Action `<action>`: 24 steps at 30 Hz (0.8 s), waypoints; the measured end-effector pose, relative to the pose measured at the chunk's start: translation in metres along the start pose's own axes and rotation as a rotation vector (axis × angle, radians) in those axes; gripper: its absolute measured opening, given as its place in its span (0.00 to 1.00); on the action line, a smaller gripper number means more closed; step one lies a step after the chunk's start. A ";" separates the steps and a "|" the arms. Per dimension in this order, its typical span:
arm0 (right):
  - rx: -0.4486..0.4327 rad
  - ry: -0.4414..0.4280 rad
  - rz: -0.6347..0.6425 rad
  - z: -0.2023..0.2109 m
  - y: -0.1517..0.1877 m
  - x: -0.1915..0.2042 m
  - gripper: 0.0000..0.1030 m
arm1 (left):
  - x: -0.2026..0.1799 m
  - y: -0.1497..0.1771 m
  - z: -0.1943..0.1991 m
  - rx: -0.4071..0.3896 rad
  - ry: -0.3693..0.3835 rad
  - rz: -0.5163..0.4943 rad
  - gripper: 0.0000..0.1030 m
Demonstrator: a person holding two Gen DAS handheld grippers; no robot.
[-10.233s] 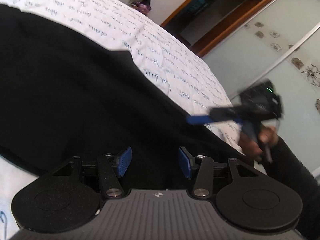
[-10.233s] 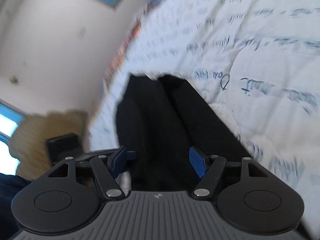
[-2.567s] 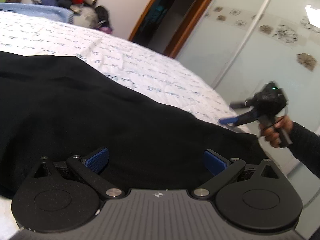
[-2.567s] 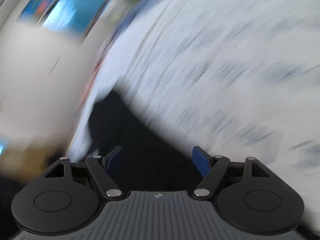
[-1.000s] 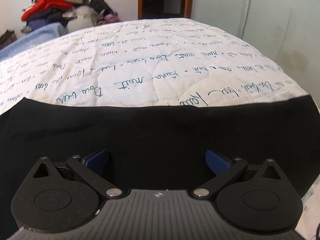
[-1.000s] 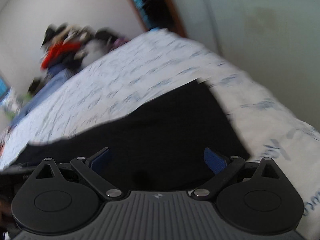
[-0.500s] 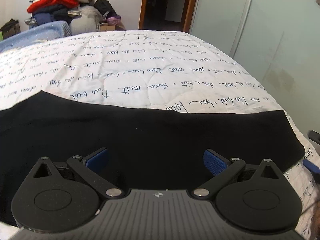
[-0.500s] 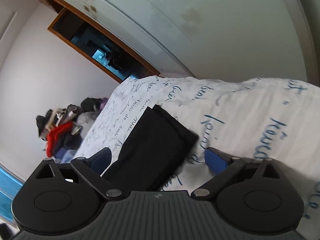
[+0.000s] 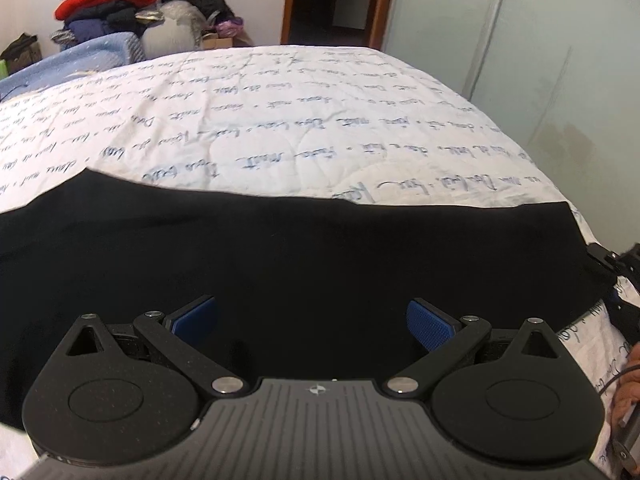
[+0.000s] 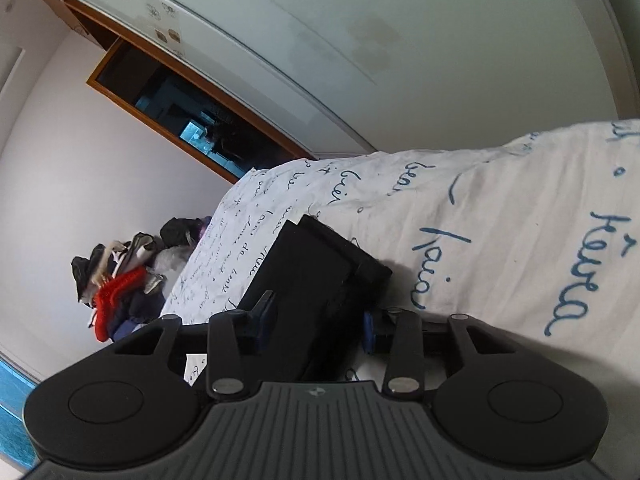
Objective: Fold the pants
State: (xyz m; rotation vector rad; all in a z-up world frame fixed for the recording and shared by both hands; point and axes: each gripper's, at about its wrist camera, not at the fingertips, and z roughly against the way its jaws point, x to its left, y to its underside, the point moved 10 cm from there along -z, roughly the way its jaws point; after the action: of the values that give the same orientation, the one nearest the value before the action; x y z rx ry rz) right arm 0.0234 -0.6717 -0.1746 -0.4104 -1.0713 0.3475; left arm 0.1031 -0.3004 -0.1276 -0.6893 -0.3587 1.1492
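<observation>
Left wrist view: our left gripper (image 9: 312, 320) hangs over the middle of the pants (image 9: 280, 248) with its jaws wide apart, gripping nothing. We judge it is held there to be ready for the next grab or to pin the cloth while the other end is lifted. The pants lie flat as a long black band across the near edge of the bed (image 9: 280, 120), already doubled leg on leg by the look of it, so a crosswise fold comes next. At the far right the other tool meets the pants' end.

Right wrist view: the camera is rolled on its side, low at the bed (image 10: 500, 220) edge, because our right gripper (image 10: 316, 320) comes at the pants (image 10: 312, 264) end-on. Its jaws stand half closed on either side of the stacked layers; we cannot tell whether the pads already press the cloth. Taking both layers together should let us carry this end over to the other
</observation>
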 end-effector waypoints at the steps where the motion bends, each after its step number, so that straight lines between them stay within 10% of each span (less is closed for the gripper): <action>1: -0.002 0.000 -0.009 -0.002 -0.002 0.000 0.39 | -0.004 -0.003 0.001 -0.003 0.006 -0.010 0.99; 4: -0.019 -0.001 0.013 -0.006 -0.005 -0.002 0.37 | -0.024 -0.019 0.003 -0.018 0.042 -0.042 0.99; 7: -0.011 0.029 0.070 -0.007 0.004 -0.005 0.07 | -0.056 -0.044 0.006 -0.045 0.101 -0.084 0.99; 16: -0.124 0.009 0.469 0.009 0.028 0.050 0.07 | -0.202 -0.092 -0.030 0.132 0.374 -0.116 0.99; 24: -0.123 0.027 0.508 0.008 0.030 0.054 0.07 | -0.297 -0.050 -0.079 0.323 0.333 -0.465 0.95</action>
State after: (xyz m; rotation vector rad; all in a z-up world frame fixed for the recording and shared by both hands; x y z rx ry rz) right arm 0.0377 -0.6189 -0.1439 -0.7981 -0.9557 0.7260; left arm 0.0710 -0.6105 -0.1285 -0.4661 -0.0396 0.6153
